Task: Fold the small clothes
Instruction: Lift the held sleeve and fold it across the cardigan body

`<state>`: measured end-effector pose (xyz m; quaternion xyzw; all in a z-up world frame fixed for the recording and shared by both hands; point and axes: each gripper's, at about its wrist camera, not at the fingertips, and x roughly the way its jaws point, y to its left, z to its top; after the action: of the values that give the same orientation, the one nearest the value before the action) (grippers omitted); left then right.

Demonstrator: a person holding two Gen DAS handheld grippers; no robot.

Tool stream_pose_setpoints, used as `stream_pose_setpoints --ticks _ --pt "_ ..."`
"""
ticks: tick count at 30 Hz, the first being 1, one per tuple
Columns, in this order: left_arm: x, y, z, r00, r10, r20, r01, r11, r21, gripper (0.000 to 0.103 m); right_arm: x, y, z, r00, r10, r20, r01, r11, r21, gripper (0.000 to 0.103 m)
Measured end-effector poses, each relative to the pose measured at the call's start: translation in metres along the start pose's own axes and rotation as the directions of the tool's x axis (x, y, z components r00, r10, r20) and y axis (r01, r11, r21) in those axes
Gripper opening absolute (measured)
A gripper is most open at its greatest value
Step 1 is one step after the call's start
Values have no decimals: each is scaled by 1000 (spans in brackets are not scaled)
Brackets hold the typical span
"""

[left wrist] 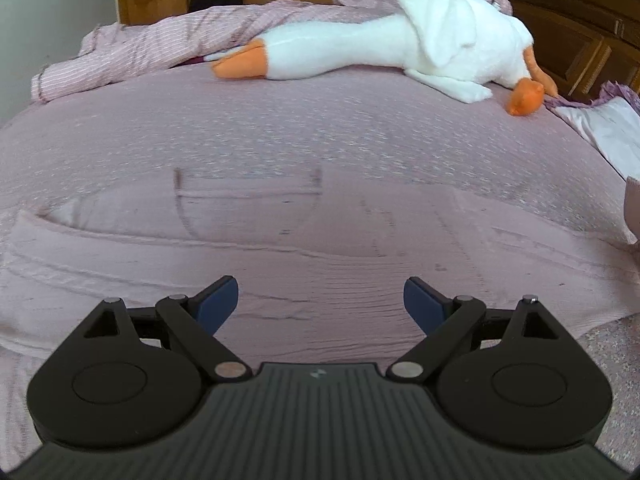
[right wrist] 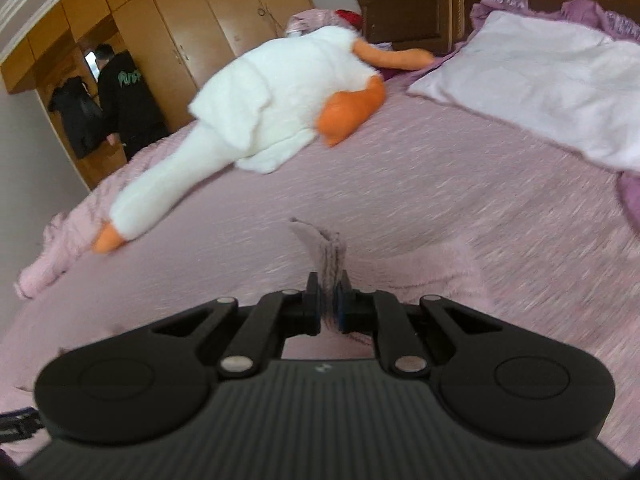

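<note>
A small pale pink garment [left wrist: 280,248] lies spread flat on the pink bedspread [left wrist: 280,128], its colour close to the cover's. My left gripper [left wrist: 321,300] hangs open just above the garment's near part, nothing between its blue pads [left wrist: 218,300]. In the right wrist view my right gripper [right wrist: 329,304] is shut on a bunched edge of the pink garment [right wrist: 326,248], which sticks up between the fingers while the rest [right wrist: 420,276] trails onto the bed. That view is motion-blurred.
A big white plush goose [left wrist: 400,44] with orange feet and beak lies across the far side of the bed. A pale pillow [right wrist: 532,80] sits by the dark wooden headboard [right wrist: 424,4]. A rumpled pink quilt [left wrist: 132,56] lies far left. A person in black [right wrist: 124,96] stands at the wardrobe.
</note>
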<state>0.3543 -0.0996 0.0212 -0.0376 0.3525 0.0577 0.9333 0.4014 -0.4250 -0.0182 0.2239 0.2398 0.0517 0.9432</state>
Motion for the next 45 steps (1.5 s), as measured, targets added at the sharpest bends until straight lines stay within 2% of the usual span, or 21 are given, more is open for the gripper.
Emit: stream_pose_setpoints --ticks 3,6,11,16,26,29,37,45 --pt "-9 20 1 1000 -3 -9 3 1000 -12 94 3 31 -16 998 58 -33 -57 998 36 10" --pt "-18 41 2 999 38 14 -38 999 1 94 3 75 -26 997 73 -33 -75 996 -52 10" --pt "-31 84 2 999 45 21 -44 998 -40 94 -4 129 -24 995 102 -24 -104 984 -145 10" --pt "-38 127 -1 998 53 22 -50 994 -101 94 -8 165 -19 992 121 -30 -125 979 -161 10" --pt "-49 181 -7 998 52 33 -47 989 -142 94 -17 246 -6 987 160 13 -150 946 -288 10" --pt "-53 197 -9 998 56 26 -51 986 -158 94 -17 265 -2 981 193 4 -182 934 -308 10" --pt "-65 250 -19 996 91 26 -84 976 -202 94 -21 306 9 979 204 -2 -193 926 -323 10" --pt "-68 296 -38 996 93 7 -88 960 -266 94 -20 356 -12 981 193 -22 -185 895 -405 10"
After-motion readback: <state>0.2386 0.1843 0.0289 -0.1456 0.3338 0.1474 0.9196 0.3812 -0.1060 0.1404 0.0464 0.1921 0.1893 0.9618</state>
